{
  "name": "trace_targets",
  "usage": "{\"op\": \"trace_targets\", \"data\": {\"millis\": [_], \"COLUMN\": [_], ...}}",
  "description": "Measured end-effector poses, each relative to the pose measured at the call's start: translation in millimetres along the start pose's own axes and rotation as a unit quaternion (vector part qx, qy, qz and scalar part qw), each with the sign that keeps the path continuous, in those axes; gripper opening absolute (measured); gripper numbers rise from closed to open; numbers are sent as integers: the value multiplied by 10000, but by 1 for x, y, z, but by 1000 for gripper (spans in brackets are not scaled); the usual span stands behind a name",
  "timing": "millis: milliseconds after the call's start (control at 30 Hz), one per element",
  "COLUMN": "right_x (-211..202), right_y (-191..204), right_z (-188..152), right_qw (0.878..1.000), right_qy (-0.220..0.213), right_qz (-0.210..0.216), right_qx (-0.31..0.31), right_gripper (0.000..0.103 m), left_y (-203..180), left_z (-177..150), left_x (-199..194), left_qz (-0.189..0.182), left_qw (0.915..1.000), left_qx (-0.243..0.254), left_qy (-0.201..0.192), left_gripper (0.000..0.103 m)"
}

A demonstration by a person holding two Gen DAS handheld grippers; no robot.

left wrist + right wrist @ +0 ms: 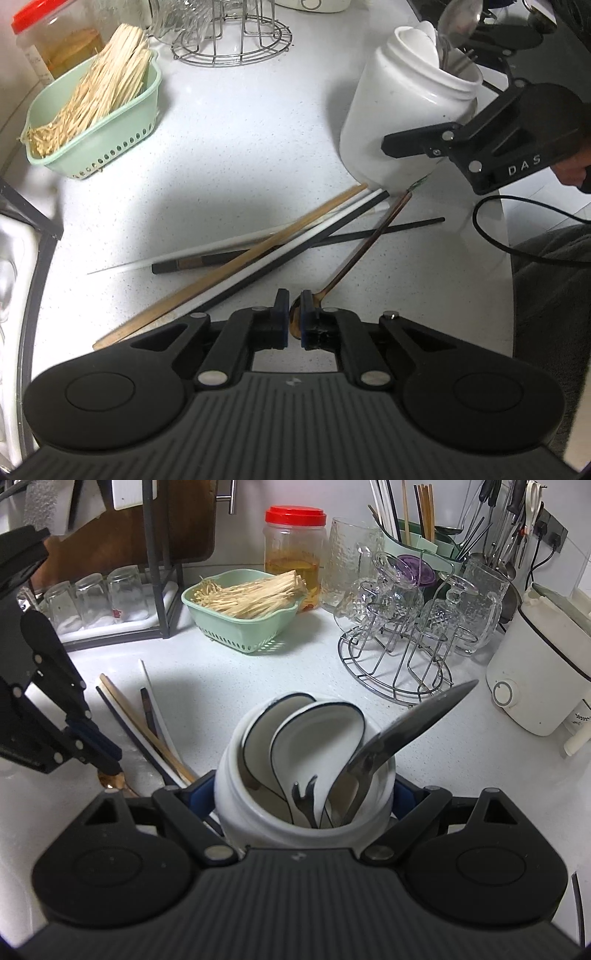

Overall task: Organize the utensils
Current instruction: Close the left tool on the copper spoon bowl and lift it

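My left gripper point(293, 314) is shut on the bowl of a gold spoon point(354, 254), whose handle runs up and right across the white counter point(229, 155). Several chopsticks point(236, 258), wooden, white and black, lie crossed beside it. My right gripper point(301, 794) is shut on a white jar point(229, 786), a blue pad on each side. The jar holds white ceramic spoons point(314, 731), a metal spoon point(413, 720) and a fork point(304, 794). In the left wrist view the jar point(399, 122) leans, with a right finger point(417, 140) across it.
A green basket of sticks point(240, 627) sits at the back beside a red-lidded jar point(295, 546). A wire rack of glasses point(399, 657) and a white cooker point(535, 672) stand to the right. The counter edge point(506, 240) and a black cable point(491, 236) lie near the jar.
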State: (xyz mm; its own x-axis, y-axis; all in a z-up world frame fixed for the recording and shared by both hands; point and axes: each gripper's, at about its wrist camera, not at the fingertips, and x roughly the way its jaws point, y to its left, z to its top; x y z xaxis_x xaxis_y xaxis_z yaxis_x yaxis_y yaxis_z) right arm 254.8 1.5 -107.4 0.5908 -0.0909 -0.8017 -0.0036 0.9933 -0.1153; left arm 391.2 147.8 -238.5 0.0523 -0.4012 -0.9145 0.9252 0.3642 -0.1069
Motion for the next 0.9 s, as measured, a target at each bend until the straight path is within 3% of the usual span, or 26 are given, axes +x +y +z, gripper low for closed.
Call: {"op": "trace_targets", "data": {"millis": [233, 500, 567, 633, 700, 900], "right_x": [4, 7, 7, 7, 7, 8], "right_y": [1, 2, 2, 2, 2, 2], "right_z": [3, 6, 6, 6, 6, 6], "right_qw": [10000, 10000, 10000, 10000, 10000, 10000], "right_qy": [-12, -14, -15, -16, -15, -5], "right_qz": [-31, -44, -49, -49, -52, -72], "right_qx": [12, 19, 20, 20, 19, 19], "right_gripper": [93, 93, 93, 93, 93, 93], "left_y": [5, 2, 0, -2, -8, -23], "left_z": [-5, -14, -15, -16, -19, -24], "left_x": [0, -11, -12, -12, -12, -2], "left_qz": [-222, -203, -238, -228, -156, 21], "left_qw": [9997, 9996, 9993, 9990, 9979, 9901], "left_qx": [-100, 122, 219, 345, 591, 1399], "left_qy": [-11, -180, -166, -170, -219, -106], "left_gripper": [6, 7, 12, 39, 50, 51]}}
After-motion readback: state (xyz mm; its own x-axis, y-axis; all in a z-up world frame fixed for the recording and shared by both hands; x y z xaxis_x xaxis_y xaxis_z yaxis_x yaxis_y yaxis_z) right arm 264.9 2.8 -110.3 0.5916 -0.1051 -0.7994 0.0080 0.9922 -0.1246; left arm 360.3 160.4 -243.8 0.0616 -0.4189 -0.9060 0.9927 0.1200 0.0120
